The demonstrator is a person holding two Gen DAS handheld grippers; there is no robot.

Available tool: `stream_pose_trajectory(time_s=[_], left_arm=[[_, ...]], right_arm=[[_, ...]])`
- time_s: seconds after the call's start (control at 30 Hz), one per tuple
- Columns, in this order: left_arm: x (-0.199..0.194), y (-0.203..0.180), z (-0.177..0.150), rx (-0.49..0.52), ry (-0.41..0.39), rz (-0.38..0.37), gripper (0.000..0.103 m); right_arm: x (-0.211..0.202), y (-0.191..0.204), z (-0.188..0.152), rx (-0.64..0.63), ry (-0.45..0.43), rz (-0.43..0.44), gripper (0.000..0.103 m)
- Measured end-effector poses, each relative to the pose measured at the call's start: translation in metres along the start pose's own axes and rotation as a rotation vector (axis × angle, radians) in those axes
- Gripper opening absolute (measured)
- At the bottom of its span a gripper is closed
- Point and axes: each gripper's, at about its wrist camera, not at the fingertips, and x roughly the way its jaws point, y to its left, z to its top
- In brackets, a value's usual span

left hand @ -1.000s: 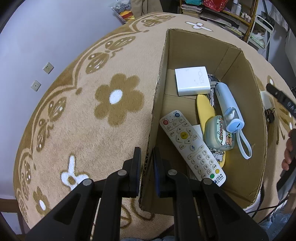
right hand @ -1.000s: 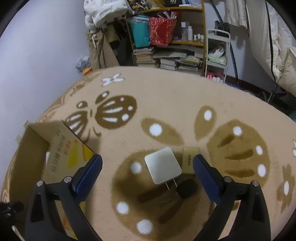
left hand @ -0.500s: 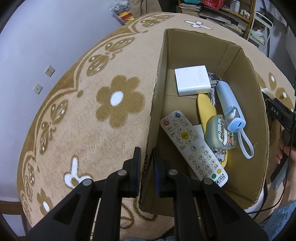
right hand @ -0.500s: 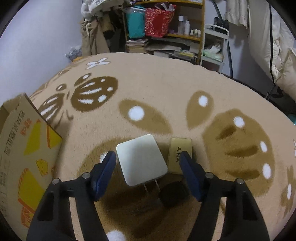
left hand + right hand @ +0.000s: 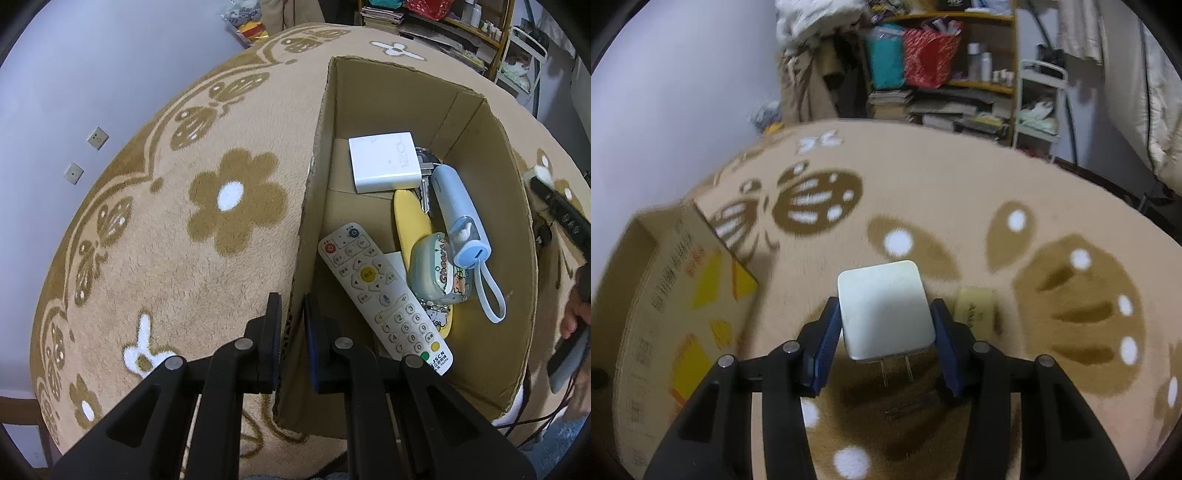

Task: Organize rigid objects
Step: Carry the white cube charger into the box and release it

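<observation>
My left gripper (image 5: 291, 306) is shut on the near left wall of the open cardboard box (image 5: 517, 221), one finger inside and one outside. In the box lie a white remote (image 5: 384, 295), a white charger block (image 5: 384, 162), a blue power bank (image 5: 458, 214), a yellow piece (image 5: 410, 218) and a cartoon-printed case (image 5: 436, 273). In the right wrist view, my right gripper (image 5: 885, 306) is closing its jaws on a white plug charger (image 5: 882, 295). Both blue pads touch its sides, and its prongs point back toward me.
A small tan card-like box (image 5: 975, 310) lies on the flowered carpet (image 5: 960, 192) just right of the charger. The cardboard box (image 5: 665, 295) stands to the left. Shelves with books and bags (image 5: 923, 62) line the far wall. A person's hand (image 5: 576, 314) shows at the box's right.
The right gripper's jaws went from wide apart to pressing on the white plug charger, which now fills the gap between them. The left gripper kept its hold on the box wall.
</observation>
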Motion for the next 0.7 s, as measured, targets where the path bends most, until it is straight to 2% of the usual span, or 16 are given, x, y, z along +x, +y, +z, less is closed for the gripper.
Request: stream_pose_trajectory(time_s=[0.17,0.3,0.5,0.6,0.7], left_arm=[[0.000,0.003,0.000,-0.010,0.001,-0.015,0.011],[0.001,0.003,0.000,-0.014,0.003,-0.021,0.011],[0.000,0.003,0.000,-0.012,0.003,-0.021,0.011],[0.000,0.003,0.000,-0.012,0.003,-0.021,0.011],[0.001,0.004,0.001,-0.015,0.003,-0.019,0.012]], right_arm=[[-0.032,0.015,0.019,-0.011,-0.048,0.070,0.052],[-0.062,0.043,0.031,-0.064,-0.095,0.153,0.052],[-0.080,0.087,0.033,-0.159,-0.097,0.274,0.052],[-0.079,0.113,0.025,-0.262,-0.065,0.290,0.052],[-0.073,0.140,0.012,-0.385,-0.022,0.250,0.052]])
